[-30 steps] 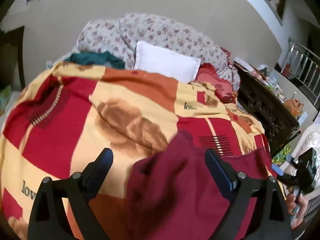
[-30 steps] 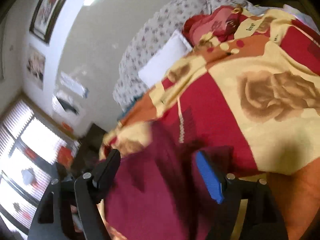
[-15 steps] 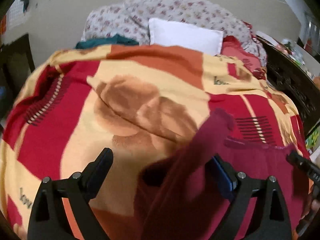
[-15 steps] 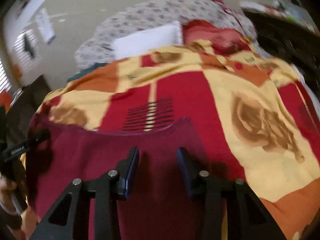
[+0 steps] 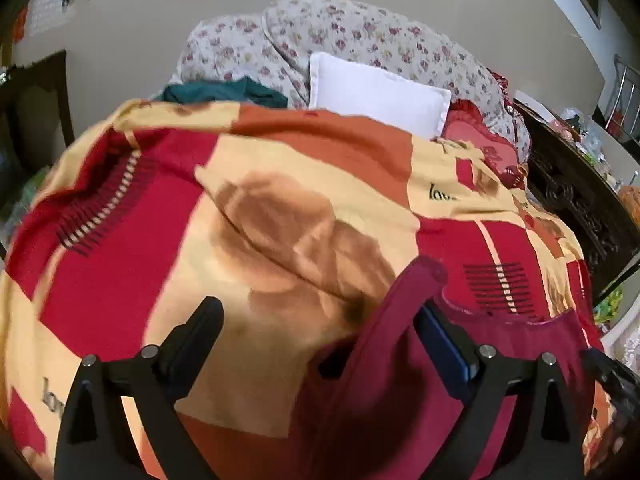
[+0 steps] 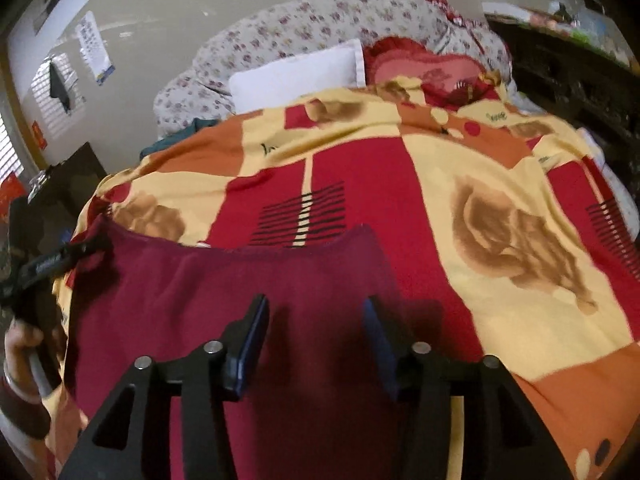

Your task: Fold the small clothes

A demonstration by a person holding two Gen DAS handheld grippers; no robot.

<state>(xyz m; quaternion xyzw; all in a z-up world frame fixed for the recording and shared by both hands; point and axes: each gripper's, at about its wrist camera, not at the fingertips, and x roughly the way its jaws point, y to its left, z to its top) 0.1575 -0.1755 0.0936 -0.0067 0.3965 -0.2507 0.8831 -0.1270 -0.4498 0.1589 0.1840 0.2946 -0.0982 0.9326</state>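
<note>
- The maroon garment point(image 6: 224, 292) lies spread on the patterned blanket point(image 6: 500, 184), its far hem ahead of the right gripper point(image 6: 314, 344) and its bulk under both jaws.
- Right gripper: jaws partly open, hovering over the cloth, gripping nothing.
- Left gripper point(image 5: 320, 344): jaws wide apart; a raised fold drapes over the right-hand finger point(image 5: 444, 340), not pinched.
- Advice: flatten that ridge, then pinch one edge per gripper before folding.
- White pillow point(image 5: 376, 94) lies well beyond the jaws.
</note>
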